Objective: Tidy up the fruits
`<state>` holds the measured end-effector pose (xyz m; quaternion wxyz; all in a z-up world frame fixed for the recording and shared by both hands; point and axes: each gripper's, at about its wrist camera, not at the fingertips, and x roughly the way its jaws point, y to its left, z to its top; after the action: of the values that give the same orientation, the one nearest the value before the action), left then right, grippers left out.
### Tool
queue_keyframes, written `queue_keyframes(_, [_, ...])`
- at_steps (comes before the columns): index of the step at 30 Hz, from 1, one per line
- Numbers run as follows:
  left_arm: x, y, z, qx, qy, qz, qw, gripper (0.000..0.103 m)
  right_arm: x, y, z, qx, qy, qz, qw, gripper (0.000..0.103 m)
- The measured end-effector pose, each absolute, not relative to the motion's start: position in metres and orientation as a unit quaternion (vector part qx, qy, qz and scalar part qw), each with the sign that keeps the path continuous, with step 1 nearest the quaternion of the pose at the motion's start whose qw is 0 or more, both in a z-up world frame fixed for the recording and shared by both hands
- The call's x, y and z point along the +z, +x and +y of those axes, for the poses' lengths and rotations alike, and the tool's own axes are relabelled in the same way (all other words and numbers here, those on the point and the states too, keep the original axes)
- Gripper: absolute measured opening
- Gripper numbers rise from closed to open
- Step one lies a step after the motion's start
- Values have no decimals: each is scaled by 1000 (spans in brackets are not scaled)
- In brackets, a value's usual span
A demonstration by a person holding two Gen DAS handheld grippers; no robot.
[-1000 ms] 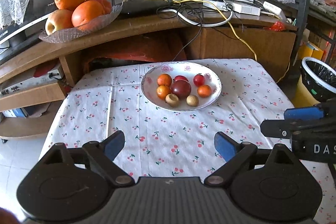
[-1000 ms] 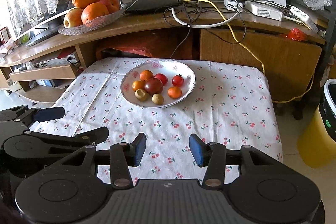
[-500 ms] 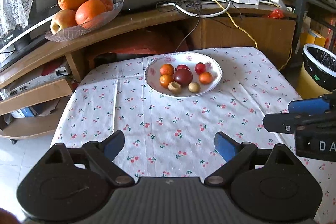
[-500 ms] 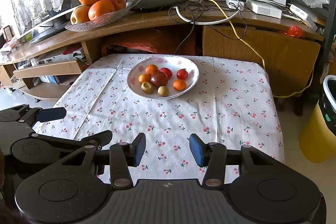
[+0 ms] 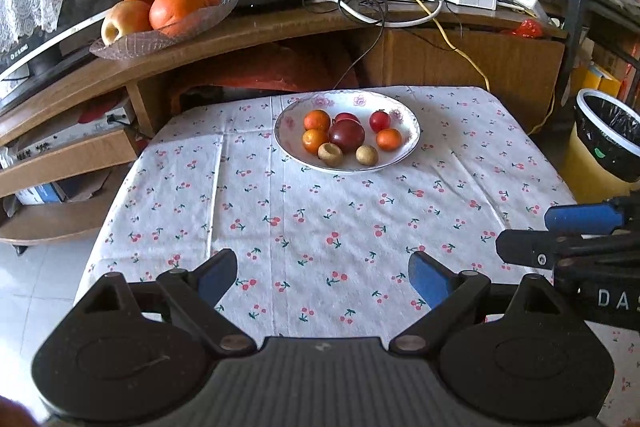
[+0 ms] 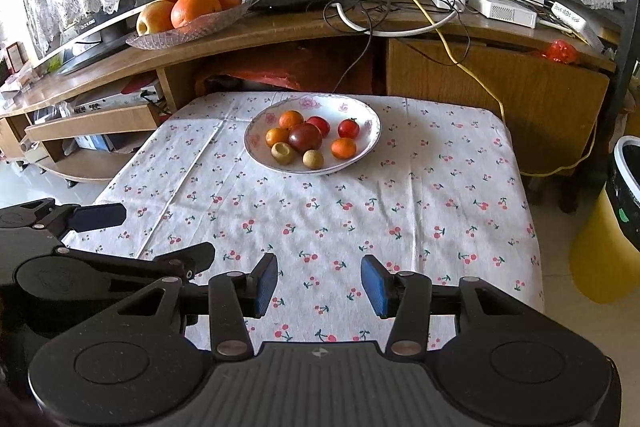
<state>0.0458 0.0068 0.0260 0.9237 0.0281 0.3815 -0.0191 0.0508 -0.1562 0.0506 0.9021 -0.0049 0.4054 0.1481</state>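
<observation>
Sitting at the far end of the table (image 5: 320,227): plate (image 5: 408,141) holding eight small fruits (image 5: 346,135). Oranges (image 6: 196,9) and apples in a glass dish (image 6: 168,39) on the shelf. Left gripper (image 5: 322,277) and right gripper (image 6: 319,285) both spread, empty, near edge.

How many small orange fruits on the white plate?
3. Back-left orange fruit, second orange fruit just in front of it, third orange fruit on the right side of the white plate. None looks hidden.

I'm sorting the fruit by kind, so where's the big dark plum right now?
The plum sits mid-plate at the table's far end, in both views, with two brown fruits just in front and oranges to its left.
</observation>
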Motion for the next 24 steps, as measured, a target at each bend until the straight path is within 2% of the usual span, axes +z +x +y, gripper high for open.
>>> queue_keyframes(24, [21,41,7,-10,31,395,918,100,44,47,-154,145,-11,418,897,43])
